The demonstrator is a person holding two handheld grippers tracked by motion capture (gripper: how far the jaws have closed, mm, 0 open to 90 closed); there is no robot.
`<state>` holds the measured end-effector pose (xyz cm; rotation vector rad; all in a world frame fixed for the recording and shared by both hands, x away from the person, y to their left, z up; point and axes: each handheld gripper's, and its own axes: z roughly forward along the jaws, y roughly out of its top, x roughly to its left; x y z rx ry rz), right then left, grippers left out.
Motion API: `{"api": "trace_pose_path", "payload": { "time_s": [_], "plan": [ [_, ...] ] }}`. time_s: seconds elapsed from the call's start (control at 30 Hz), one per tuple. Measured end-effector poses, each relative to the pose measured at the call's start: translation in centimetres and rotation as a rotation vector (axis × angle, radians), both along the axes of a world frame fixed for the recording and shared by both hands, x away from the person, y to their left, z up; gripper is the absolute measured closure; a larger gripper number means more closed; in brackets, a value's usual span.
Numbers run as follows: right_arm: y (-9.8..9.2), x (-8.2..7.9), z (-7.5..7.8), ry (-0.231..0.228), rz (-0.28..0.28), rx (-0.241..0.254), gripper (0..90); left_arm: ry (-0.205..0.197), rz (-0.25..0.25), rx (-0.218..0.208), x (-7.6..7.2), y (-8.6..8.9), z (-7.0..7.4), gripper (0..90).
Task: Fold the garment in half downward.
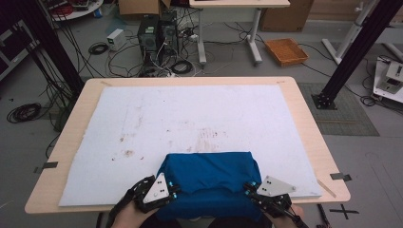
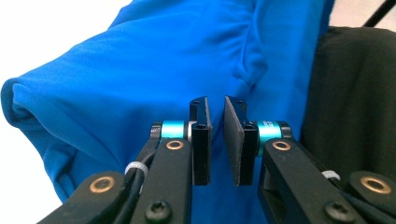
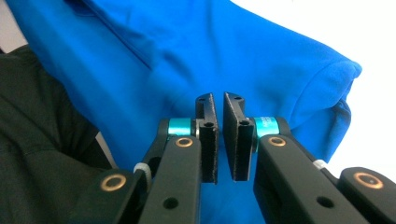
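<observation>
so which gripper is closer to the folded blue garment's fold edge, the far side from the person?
Left, marginally. The left gripper sits at the blue garment's near-left corner, slightly farther up the table; the right gripper is at its near-right corner. Both have slightly parted jaws, no cloth between.

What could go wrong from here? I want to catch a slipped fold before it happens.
1. The blue garment hangs over the near edge of the table; with nothing pinning it, it might slide off.
2. The left gripper and the right gripper each show a narrow gap with no cloth between the pads, so the fold lies free and may spring open.
3. The folded edge bulges loosely in the left gripper view, so a re-grip might catch only one layer.
</observation>
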<state>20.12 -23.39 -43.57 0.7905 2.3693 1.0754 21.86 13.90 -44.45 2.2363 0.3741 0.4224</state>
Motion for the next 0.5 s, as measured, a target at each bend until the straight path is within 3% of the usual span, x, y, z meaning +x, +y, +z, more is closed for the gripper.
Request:
{"api": "trace_pose_path", "payload": {
  "time_s": [0.1,0.17,0.33,0.43,0.5],
  "plan": [
    [-0.2,0.0,0.5,-0.016,-0.013,0.016,77.9,-0.01,0.023,-0.038,0.2,0.3,0.6,76.6],
    [-0.5,0.7,1.1,-0.031,-0.045,0.038,73.6,-0.018,0.073,-0.072,0.9,0.5,1.2,70.6],
    [-1.2,4.7,2.3,-0.032,-0.157,0.126,71.2,-0.04,0.2,-0.14,4.4,0.8,2.4,63.0],
    [-1.1,7.5,2.0,-0.004,-0.208,0.151,68.7,0.012,0.283,-0.201,6.9,1.0,2.3,60.9],
    [-0.9,9.0,1.4,0.021,-0.24,0.129,70.5,0.051,0.318,-0.187,8.3,1.1,1.9,59.7]
  ]
}}
